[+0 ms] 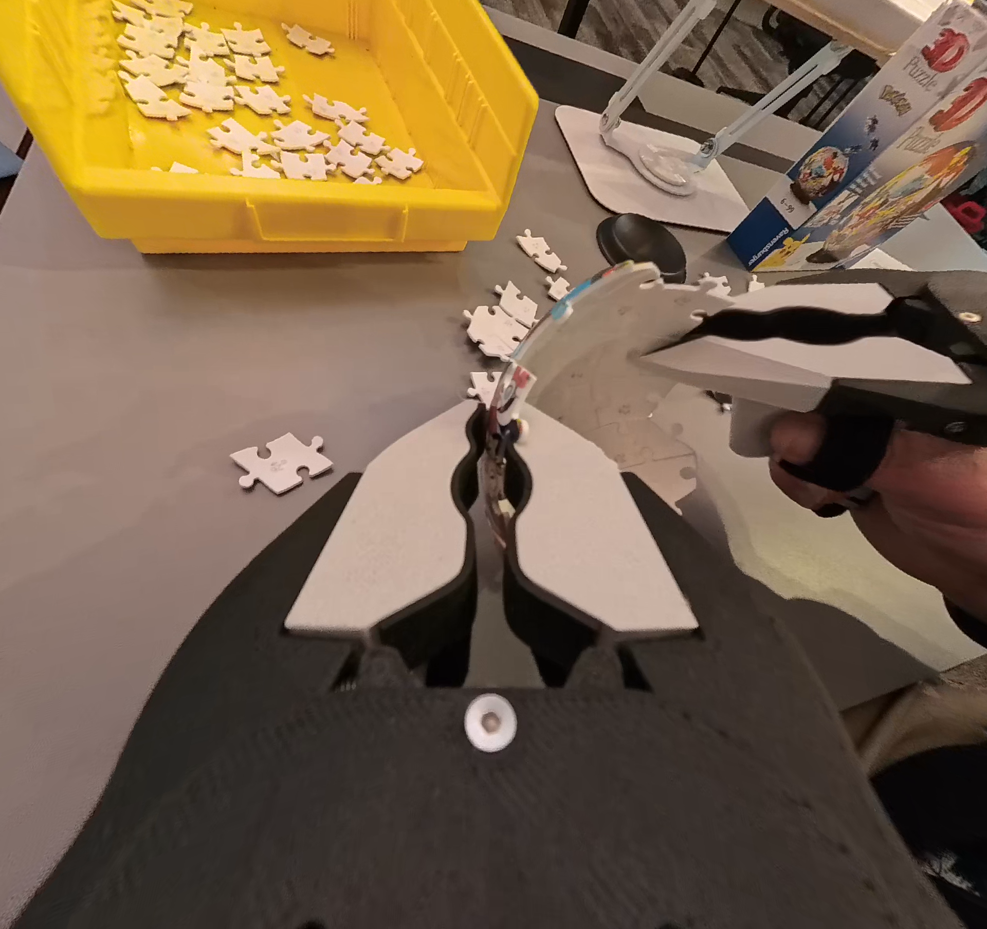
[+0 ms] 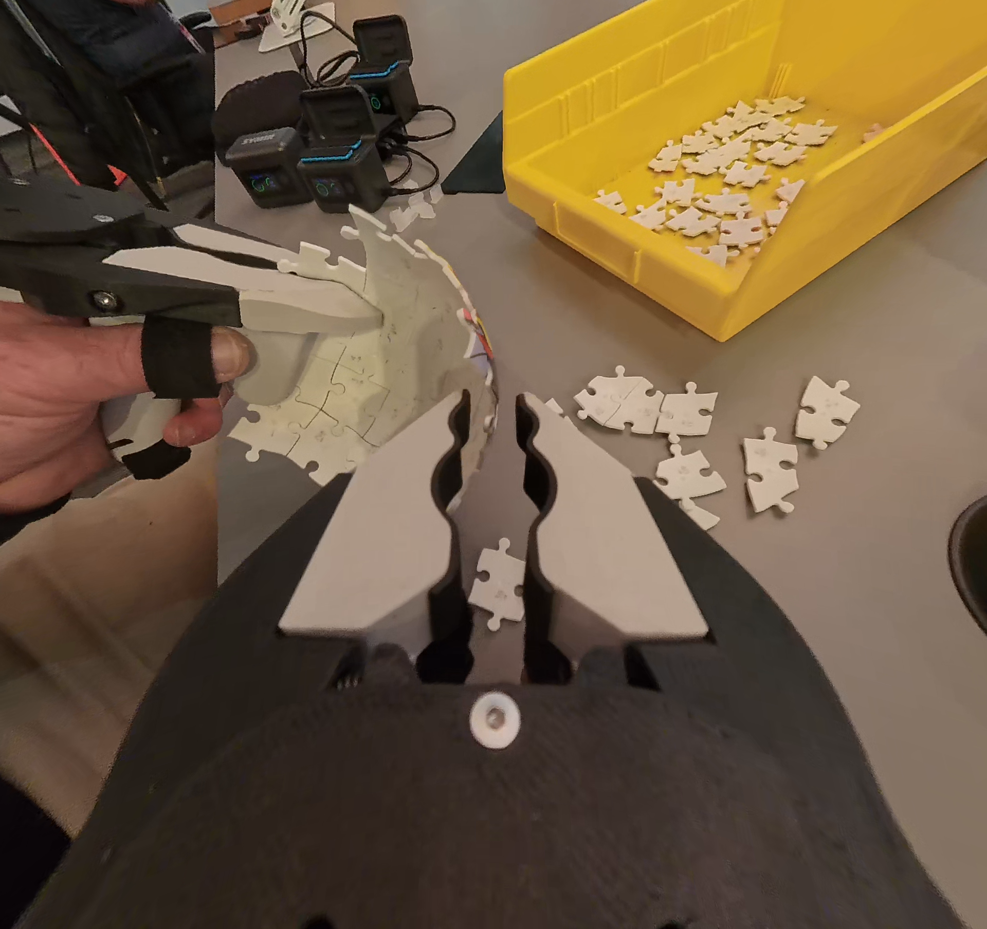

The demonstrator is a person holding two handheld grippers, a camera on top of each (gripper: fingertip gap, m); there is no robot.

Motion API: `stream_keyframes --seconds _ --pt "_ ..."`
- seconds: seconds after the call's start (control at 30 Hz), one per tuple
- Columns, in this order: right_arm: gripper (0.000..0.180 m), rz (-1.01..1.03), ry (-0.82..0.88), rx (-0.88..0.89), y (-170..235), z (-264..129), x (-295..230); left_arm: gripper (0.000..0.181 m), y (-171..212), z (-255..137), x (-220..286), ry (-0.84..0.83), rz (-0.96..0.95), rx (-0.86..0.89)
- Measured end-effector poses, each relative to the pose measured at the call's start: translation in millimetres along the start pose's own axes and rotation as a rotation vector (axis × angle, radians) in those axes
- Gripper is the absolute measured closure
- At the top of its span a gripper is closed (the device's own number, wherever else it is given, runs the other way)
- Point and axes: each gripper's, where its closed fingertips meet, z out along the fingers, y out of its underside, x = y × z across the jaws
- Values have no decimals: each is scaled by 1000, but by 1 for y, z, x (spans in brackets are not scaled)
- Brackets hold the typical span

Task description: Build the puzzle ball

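Grey surface (image 2: 641, 327) | left claw (image 1: 494, 425) clamped on half-built puzzle ball (image 2: 374, 369) rim, held above surface | right claw (image 2: 491, 407) parted, empty, beside ball | loose pieces (image 2: 769, 468) nearby, more in yellow bin (image 1: 299, 220)

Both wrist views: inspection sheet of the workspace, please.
Surface: grey tabletop, loose white puzzle pieces scattered.
Job's things: half-built curved puzzle-ball shell; yellow plastic bin holding more pieces.
Clutter: printed puzzle box, white folding stand, black charging cases.
Grippers: left gripper jaws shut on shell edge; right gripper jaws open at shell rim.
Cables: black leads at cases.
Surroundings: person's hand.
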Motion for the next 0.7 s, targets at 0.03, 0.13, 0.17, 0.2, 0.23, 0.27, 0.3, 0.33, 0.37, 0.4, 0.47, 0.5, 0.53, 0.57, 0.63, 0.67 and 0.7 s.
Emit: stream_keyframes --seconds 0.03,0.13,0.17,0.2,0.23,0.27,0.3,0.33,0.37,0.4,0.47,0.5,0.53,0.57,0.63,0.67,0.7 --pt "166 2 -5 -7 1 1 0 177 0 0 -1 4 -8 1" --pt "178 6 -16 -17 4 4 -1 177 1 0 -2 21 -46 9" --pt "179 8 -21 -22 5 5 -2 176 2 1 -3 22 -52 7" --pt "179 7 -21 -26 6 6 -1 176 3 1 -3 24 -56 6" --pt "179 8 -24 -30 7 7 -1 176 4 1 -4 27 -63 4" --pt "179 12 -30 -36 8 9 -1 175 4 1 -5 30 -70 2" --pt "179 16 -35 -41 9 10 -1 175 5 1 -6 31 -73 -1" --pt "179 17 -36 -43 9 11 -1 174 5 1 -6 33 -76 -4" --pt "179 20 -37 -46 9 13 -1 174 6 0 -7 34 -79 -8" --pt "179 22 -39 -50 10 15 -1 172 6 0 -7 33 -77 -13" --pt "179 26 -45 -53 10 18 -2 167 8 0 -9 30 -67 -28" --pt "179 26 -48 -60 11 20 -2 165 8 -1 -10 30 -65 -31" --pt "179 23 -50 -68 13 22 -2 163 8 -1 -10 35 -62 -34" --pt "178 21 -52 -73 14 24 -2 161 9 -1 -10 39 -55 -46" --pt "179 25 -60 -82 17 28 -3 156 12 -1 -13 36 -48 -72" --pt "179 24 -66 -89 18 29 -4 154 13 -1 -12 49 -41 -80" --pt "179 20 -67 -94 19 31 -4 151 14 -1 -13 50 -23 -101"
